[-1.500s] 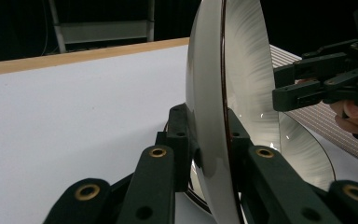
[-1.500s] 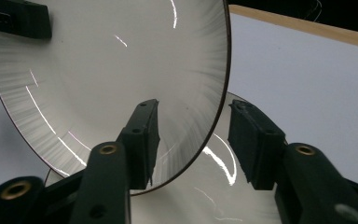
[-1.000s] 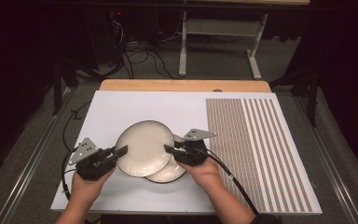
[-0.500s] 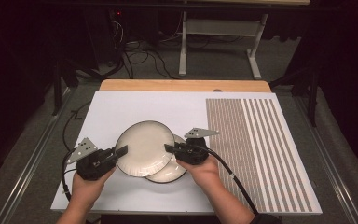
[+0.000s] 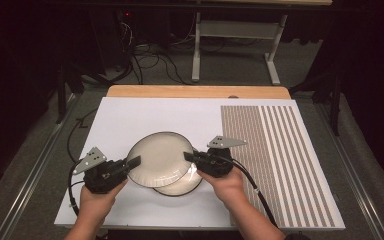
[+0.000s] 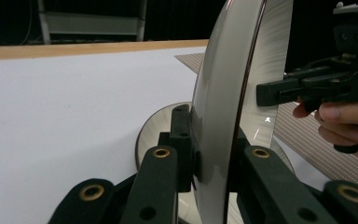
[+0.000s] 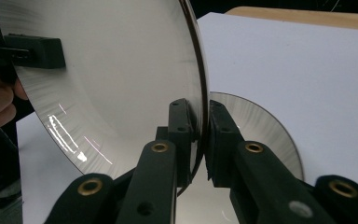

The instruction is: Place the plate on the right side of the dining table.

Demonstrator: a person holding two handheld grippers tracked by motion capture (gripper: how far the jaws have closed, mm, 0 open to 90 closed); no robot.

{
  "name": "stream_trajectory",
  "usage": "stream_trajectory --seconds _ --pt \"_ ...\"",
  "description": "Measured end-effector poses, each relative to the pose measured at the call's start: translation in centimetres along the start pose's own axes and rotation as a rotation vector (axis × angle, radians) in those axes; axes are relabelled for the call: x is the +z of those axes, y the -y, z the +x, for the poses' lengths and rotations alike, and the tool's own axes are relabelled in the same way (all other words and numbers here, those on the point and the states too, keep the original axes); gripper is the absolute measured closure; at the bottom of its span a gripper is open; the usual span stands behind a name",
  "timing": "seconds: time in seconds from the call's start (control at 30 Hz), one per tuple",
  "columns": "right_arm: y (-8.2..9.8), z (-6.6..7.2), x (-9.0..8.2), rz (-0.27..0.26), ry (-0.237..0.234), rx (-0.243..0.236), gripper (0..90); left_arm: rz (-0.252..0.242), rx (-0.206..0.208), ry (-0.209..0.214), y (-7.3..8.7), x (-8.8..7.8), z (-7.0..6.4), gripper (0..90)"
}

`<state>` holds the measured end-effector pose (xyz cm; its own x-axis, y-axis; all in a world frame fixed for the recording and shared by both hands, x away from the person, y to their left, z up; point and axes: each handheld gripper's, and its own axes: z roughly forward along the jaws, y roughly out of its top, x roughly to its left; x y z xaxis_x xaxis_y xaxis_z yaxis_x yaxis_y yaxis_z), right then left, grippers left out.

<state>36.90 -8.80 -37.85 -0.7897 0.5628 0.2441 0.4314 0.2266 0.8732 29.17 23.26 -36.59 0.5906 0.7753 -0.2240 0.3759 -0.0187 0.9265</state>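
A large white rectangular table sheet (image 5: 145,120), banded with brown stripes along its right part, is being used as the work surface. Near its front edge, a round cream ceramic plate with a dark rim (image 5: 157,161) is being held raised and tilted above a second cream plate (image 5: 180,186), which is lying flat on the sheet and is partly covered by the first. The raised plate is being gripped at opposite edges. Its left rim is being clamped between the pads of the black left gripper (image 5: 133,162), one pad on each face. Its right rim is being pinched likewise by the black right gripper (image 5: 189,156), whose jaws have just been closing onto it. In both gripper views, the rim is seen seated between the pads.
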Motion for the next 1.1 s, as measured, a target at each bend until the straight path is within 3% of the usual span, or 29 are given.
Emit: stream_trajectory --seconds 0.1,0.27,0.63,1.1 --pt "-0.5 -0.2 -1.8 0.000 0.024 -0.035 85.1 -0.002 0.028 0.021 -0.6 0.8 -0.9 80.8" --pt "-1.0 -0.6 -3.7 -0.017 0.042 -0.047 85.1 -0.007 0.062 0.030 -1.5 1.4 -1.9 80.9" --pt "-1.1 -1.7 -7.1 -0.046 0.113 -0.076 85.4 0.049 0.125 0.080 -3.4 4.6 -4.0 80.7" --pt "0.2 -4.6 -12.0 -0.059 0.189 -0.054 85.2 0.068 0.131 0.140 -4.0 9.4 -7.1 80.7"
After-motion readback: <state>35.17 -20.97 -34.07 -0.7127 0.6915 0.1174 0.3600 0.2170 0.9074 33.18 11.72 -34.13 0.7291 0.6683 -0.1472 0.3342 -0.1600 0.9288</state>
